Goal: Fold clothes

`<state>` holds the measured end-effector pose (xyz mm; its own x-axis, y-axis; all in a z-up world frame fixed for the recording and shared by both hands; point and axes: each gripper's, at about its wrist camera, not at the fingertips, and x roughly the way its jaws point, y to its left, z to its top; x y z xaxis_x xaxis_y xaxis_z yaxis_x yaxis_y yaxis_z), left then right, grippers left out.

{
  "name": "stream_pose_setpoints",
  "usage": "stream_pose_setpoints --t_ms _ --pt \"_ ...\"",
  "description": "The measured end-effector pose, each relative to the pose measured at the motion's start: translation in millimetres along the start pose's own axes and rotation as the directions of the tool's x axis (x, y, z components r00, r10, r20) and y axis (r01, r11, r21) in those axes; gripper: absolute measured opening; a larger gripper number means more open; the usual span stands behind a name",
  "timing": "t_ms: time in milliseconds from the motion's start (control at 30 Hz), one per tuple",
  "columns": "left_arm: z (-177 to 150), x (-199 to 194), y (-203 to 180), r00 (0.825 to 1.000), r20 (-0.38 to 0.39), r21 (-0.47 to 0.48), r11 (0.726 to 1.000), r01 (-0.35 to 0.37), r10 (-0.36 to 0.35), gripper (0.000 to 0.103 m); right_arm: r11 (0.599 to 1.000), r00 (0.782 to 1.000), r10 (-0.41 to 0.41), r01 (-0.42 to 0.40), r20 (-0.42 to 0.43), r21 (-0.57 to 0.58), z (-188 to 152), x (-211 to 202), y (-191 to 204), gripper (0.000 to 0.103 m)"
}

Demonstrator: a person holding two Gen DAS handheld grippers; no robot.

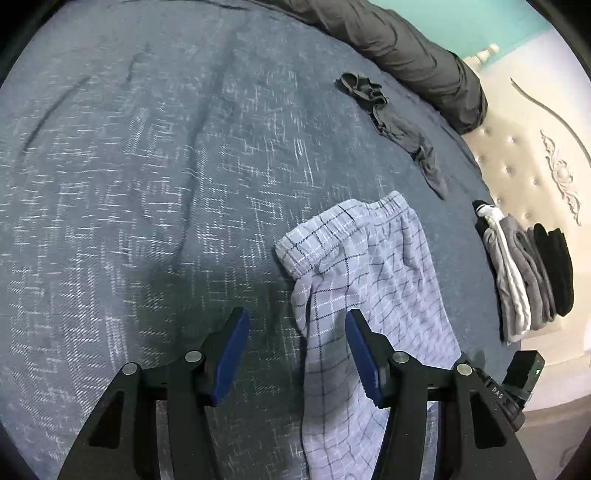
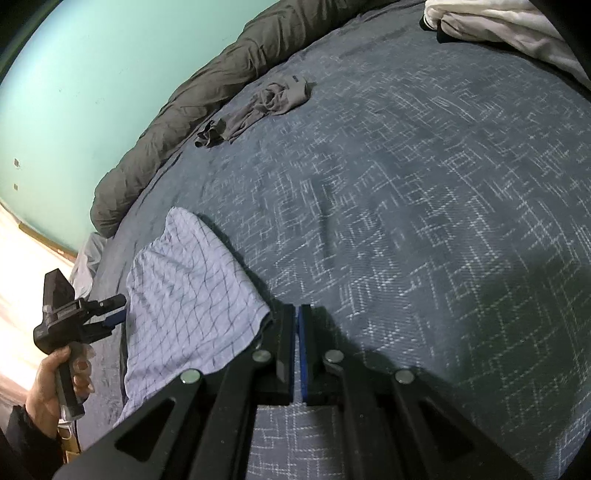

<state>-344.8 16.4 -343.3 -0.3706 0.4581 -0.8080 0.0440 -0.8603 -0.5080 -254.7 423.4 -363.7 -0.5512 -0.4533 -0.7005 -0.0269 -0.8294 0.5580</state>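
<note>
A pair of pale blue checked shorts [image 1: 369, 295] lies on the bed, spread over the dark blue bedspread [image 1: 147, 184] with its scratchy white cross-hatch pattern. The elastic waistband is at the far end as the left wrist view has it, and the cloth runs back toward the person.

The left gripper [image 1: 297, 354] hangs over the near part of the shorts with its blue-padded fingers [image 1: 231, 358] standing well apart; nothing is pinched between them, though the checked cloth passes under and beside the right-hand finger. From the right wrist view the same tool shows at the left edge, held in the person's left hand [image 2: 55, 387], a dark sleeve at the wrist.

The right gripper [image 2: 297, 321] has its fingers pressed together, blue pads nearly touching, at the corner of the shorts [image 2: 192, 295]. Whether any cloth is caught in them I cannot tell; the hem reaches the left finger's outer side.

Further up the bed a crumpled grey garment [image 1: 399, 122] lies by itself, near a long rolled dark grey duvet [image 1: 406, 48] along the far edge. A small stack of folded clothes [image 1: 528, 273] in black, grey and white sits at the bed's side by the cream tufted headboard [image 1: 535, 166]. A white blanket [image 2: 517, 26] is bunched in the far corner, and the wall [image 2: 92, 74] behind is mint green.
</note>
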Motion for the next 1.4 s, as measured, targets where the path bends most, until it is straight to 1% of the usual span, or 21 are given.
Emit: stream_pose_setpoints --t_ms 133,200,233,267,333,400,533,567,633,800,833,867,900,933,967,1000,1033,1067,1167,1233,1400 --pt "-1.3 1.1 1.1 1.000 -0.002 -0.006 1.000 0.004 -0.004 0.058 1.000 1.000 0.017 -0.017 0.018 0.002 2.0 -1.6 3.3 0.002" --pt "-8.2 -4.2 0.8 1.000 0.000 -0.007 1.000 0.013 -0.013 0.058 0.999 0.999 0.029 -0.029 0.016 0.018 3.5 -2.2 2.6 0.006" --pt "-12.0 -7.2 0.6 1.000 0.002 -0.007 1.000 0.017 -0.017 0.058 0.999 0.999 0.034 -0.034 0.011 0.024 3.9 -1.8 2.5 0.020" --pt "-17.8 -11.7 0.2 1.000 0.006 -0.001 1.000 0.022 -0.022 0.058 0.999 0.999 0.041 -0.041 0.009 0.025 4.2 -1.0 3.5 0.037" --pt "-29.4 -16.6 -0.8 1.000 -0.005 0.014 1.000 0.022 -0.022 0.058 0.998 0.999 0.054 -0.054 0.005 0.027 4.8 0.7 5.9 0.038" --pt "-46.2 -18.6 -3.2 0.999 -0.033 0.026 0.999 0.028 -0.027 0.058 0.997 0.998 0.065 -0.066 0.019 0.033 7.1 -1.1 7.1 0.038" --pt "-81.3 -15.8 -6.9 0.995 -0.077 0.015 0.998 0.062 -0.061 0.058 0.995 0.996 0.086 -0.087 0.036 0.052 11.8 -1.3 6.8 0.047" --pt "-89.2 -14.2 -7.4 0.994 -0.086 0.010 0.998 0.066 -0.065 0.059 0.994 0.996 0.089 -0.091 0.030 0.055 12.1 0.3 6.7 0.047" --pt "-103.8 -9.5 -7.6 0.992 -0.105 -0.001 0.997 0.075 -0.075 0.059 0.996 0.997 0.082 -0.082 0.000 0.041 11.2 5.9 9.3 0.047" --pt "-123.3 -8.2 -10.2 0.989 -0.097 -0.032 0.994 0.106 -0.108 0.059 0.998 0.998 0.054 -0.055 -0.043 -0.028 7.4 18.2 23.0 0.047" --pt "-126.1 -9.5 -11.1 0.989 -0.094 -0.033 0.993 0.111 -0.114 0.059 0.998 0.998 0.046 -0.047 -0.048 -0.036 7.3 20.3 24.4 0.042" --pt "-128.9 -10.3 -12.6 0.988 -0.095 -0.028 0.993 0.116 -0.118 0.059 0.998 0.998 0.037 -0.039 -0.053 -0.044 7.1 22.3 25.8 0.029" --pt "-131.6 -10.9 -14.3 0.988 -0.098 -0.021 0.993 0.120 -0.121 0.058 0.998 0.998 0.034 -0.037 -0.059 -0.047 6.7 24.7 26.2 0.022" --pt "-133.6 -11.0 -16.3 0.988 -0.100 -0.013 0.993 0.119 -0.120 0.058 0.998 0.998 0.030 -0.033 -0.061 -0.050 6.3 26.3 26.5 0.013" --pt "-135.2 -11.0 -18.3 0.988 -0.101 -0.005 0.993 0.117 -0.117 0.055 0.998 0.998 0.030 -0.034 -0.063 -0.059 6.2 27.4 27.9 0.008" --pt "-135.9 -10.8 -19.8 0.988 -0.101 0.001 0.993 0.116 -0.115 0.048 0.997 0.997 0.036 -0.041 -0.063 -0.068 6.1 27.1 29.7 0.007" --pt "-136.2 -10.6 -21.1 0.988 -0.101 0.005 0.993 0.115 -0.114 0.029 0.996 0.998 0.043 -0.048 -0.055 -0.078 6.3 24.9 32.5 0.006" --pt "-136.9 -10.6 -21.0 0.988 -0.101 0.005 0.993 0.118 -0.117 0.016 0.995 0.998 0.051 -0.055 -0.047 -0.087 6.5 22.5 35.4 0.005" --pt "-137.8 -13.0 -20.2 0.985 -0.100 0.001 0.990 0.139 -0.138 0.010 0.992 0.997 0.067 -0.070 -0.031 -0.108 6.0 14.9 41.9 0.005" --pt "-138.7 -20.7 -20.2 0.986 -0.092 0.012 0.990 0.142 -0.140 0.009 0.991 0.996 0.081 -0.083 -0.024 -0.105 5.3 9.3 42.8 0.005" --pt "-138.9 -55.2 -20.3 0.985 -0.055 0.022 0.986 0.166 -0.165 0.009 0.989 0.993 0.117 -0.118 -0.009 -0.094 0.7 -12.8 45.6 0.004"
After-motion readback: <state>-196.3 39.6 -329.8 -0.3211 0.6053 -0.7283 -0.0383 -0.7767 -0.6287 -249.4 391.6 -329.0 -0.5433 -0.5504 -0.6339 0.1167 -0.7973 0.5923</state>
